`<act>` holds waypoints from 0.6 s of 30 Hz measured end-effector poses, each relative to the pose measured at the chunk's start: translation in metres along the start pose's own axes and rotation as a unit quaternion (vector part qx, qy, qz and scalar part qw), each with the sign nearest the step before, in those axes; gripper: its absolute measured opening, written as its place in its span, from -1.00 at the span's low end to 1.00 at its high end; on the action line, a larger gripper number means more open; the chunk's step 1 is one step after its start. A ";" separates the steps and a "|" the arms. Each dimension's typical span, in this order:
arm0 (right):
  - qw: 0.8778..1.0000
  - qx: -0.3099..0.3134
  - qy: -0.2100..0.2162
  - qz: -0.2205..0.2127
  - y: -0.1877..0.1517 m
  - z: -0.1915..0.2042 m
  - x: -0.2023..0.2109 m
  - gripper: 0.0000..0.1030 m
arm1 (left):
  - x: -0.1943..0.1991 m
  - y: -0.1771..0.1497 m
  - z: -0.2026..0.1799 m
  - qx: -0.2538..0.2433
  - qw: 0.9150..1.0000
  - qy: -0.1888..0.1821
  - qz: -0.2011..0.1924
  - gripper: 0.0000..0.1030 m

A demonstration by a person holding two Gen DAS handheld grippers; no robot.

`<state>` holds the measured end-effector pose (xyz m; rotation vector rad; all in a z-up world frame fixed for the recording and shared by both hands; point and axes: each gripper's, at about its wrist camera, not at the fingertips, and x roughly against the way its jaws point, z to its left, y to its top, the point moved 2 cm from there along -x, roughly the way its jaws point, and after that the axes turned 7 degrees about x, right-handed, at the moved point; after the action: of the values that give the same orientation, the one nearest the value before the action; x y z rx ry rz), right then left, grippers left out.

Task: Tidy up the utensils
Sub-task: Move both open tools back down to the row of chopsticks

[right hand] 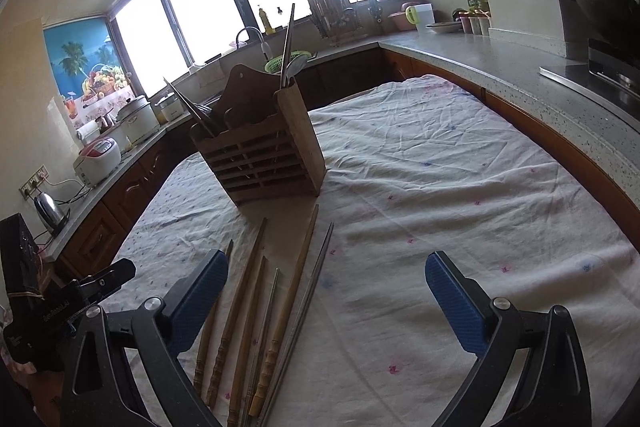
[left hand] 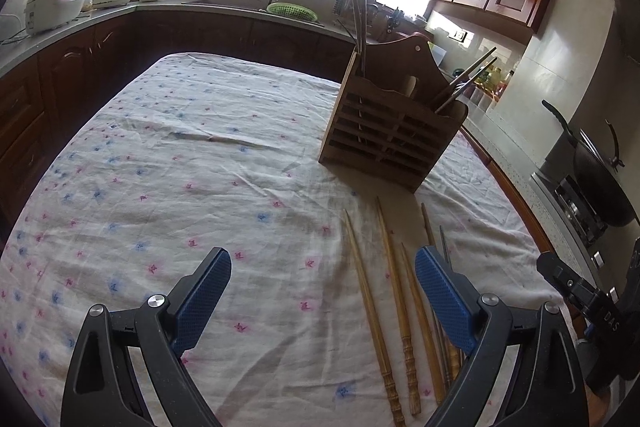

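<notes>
The left claw (left hand: 323,273) is held wide apart and empty, its black plastic arms tipped with blue pads (left hand: 202,301) textured in a fine dotted grid. The right claw (right hand: 327,277) is likewise spread wide with nothing between its pads, and is built of the same black frame and blue ribbed rubber.

Beneath both claws a counter is seen, draped in a rumpled off-white cloth (left hand: 168,163) printed with small pink and blue flowers. On the cloth, between the two claws, a loose row of chopsticks (right hand: 248,311) is laid roughly side by side, tips pointing away. Most are of pale golden wood, slender and tapered, with carved bamboo-like rings at the thick end; thin grey metal ones (right hand: 308,303) are laid among them.

Just beyond the chopstick tips a wooden utensil holder (left hand: 394,125) is stood upright on the cloth. It is box-shaped, brown, with a slatted front and a tall scalloped back board pierced by a round hole. Dark chopsticks (left hand: 466,79) are leaned out of one compartment, and long thin metal utensils (left hand: 358,23) are stood in another.
</notes>
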<state>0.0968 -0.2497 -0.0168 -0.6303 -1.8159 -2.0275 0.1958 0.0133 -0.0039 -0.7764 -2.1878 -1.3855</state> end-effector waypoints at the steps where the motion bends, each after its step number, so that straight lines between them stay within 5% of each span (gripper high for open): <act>1: 1.000 0.000 0.001 0.004 0.000 0.000 -0.002 0.84 | -0.004 0.001 -0.002 -0.003 1.000 0.005 0.004 0.79; 12: 0.999 0.004 0.012 0.042 0.015 0.002 -0.033 0.15 | -0.044 0.015 -0.020 -0.030 0.997 0.002 0.065 0.26; 18: 0.997 0.018 0.034 0.071 0.027 0.015 -0.065 -0.20 | -0.079 0.025 -0.031 -0.050 0.993 0.007 0.103 -0.20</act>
<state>0.1679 -0.2403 -0.0278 -0.6514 -1.7149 -1.8963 0.2731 -0.0244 -0.0239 -0.9959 -1.9766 -1.3973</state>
